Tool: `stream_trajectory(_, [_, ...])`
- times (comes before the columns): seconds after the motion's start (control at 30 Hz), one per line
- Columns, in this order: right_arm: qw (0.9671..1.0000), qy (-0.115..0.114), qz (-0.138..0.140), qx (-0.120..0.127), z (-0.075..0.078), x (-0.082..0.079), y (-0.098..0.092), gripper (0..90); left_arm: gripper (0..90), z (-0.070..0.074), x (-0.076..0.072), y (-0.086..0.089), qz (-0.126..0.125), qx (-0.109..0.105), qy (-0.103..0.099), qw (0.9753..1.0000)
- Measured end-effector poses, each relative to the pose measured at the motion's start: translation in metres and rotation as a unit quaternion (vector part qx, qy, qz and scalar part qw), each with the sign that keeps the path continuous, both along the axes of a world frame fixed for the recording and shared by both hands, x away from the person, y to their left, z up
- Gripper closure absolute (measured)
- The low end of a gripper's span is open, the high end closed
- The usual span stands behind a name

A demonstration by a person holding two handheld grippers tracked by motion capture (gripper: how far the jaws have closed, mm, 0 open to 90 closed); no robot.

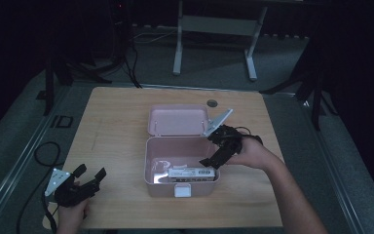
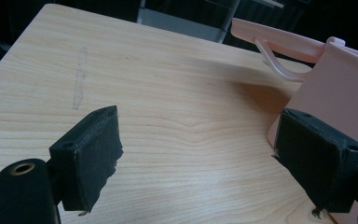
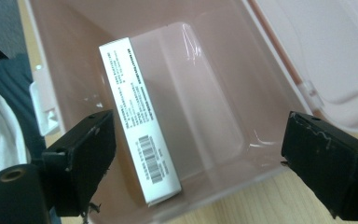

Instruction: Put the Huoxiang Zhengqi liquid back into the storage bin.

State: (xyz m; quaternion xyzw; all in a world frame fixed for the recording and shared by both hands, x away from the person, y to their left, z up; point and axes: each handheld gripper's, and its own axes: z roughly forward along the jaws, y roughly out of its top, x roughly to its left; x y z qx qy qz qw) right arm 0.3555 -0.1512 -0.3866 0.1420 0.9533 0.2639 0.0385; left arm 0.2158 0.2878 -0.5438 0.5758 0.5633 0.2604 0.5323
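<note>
The right gripper (image 1: 213, 157) hangs over the right rim of the open pink box (image 1: 148, 161), its jaws spread wide and holding nothing. The white carton (image 1: 191, 173) lies inside the box along the front wall, apart from both jaws. It looks like the carton is either about to be picked up or has just been set down; the dim high view does not settle which. To grip it well, the gripper should turn so the jaws straddle the carton's narrow width, then descend without knocking the box wall.

The left gripper (image 1: 87, 176) rests on the table (image 1: 117, 122) near the front left corner, also open and empty.

The right gripper view shows the carton (image 3: 137, 121) standing on its long edge against the wall, barcode and print legible. The left gripper view shows the box's outer side (image 2: 335, 88) and a curved pink handle (image 2: 275, 60) under the lid.
</note>
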Motion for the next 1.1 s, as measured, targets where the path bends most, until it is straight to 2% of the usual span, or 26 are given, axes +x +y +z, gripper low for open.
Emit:
stream_trajectory(0.23, [0.9996, 0.003, -0.016, 0.021, -0.004, -0.005, -0.031, 10.1, 15.0, 0.0, 0.0, 0.001, 0.001, -0.002, 0.0, 1.0])
stream_trajectory(0.3, [0.9995, 0.003, -0.017, 0.025, -0.005, -0.006, -0.035, 10.1, 15.0, 0.001, 0.0, 0.001, 0.0, -0.001, -0.001, 1.0])
stream_trajectory(0.43, [0.9983, 0.002, -0.041, 0.042, -0.008, -0.01, -0.056, 10.1, 15.0, 0.0, 0.0, 0.0, 0.0, 0.001, -0.001, 1.0])
stream_trajectory(0.7, [0.9953, 0.003, -0.077, 0.059, -0.019, -0.014, -0.08, 10.1, 15.0, 0.001, 0.0, -0.001, -0.001, 0.002, 0.0, 1.0])
stream_trajectory(0.87, [0.9929, 0.002, -0.1, 0.064, -0.028, -0.017, -0.092, 10.1, 15.0, 0.001, 0.001, 0.0, 0.001, 0.001, 0.001, 1.0])
stream_trajectory(1.1, [0.9888, -0.024, -0.137, 0.055, -0.043, -0.029, -0.103, 10.1, 15.0, 0.0, 0.0, 0.0, 0.0, 0.001, 0.001, 1.0])
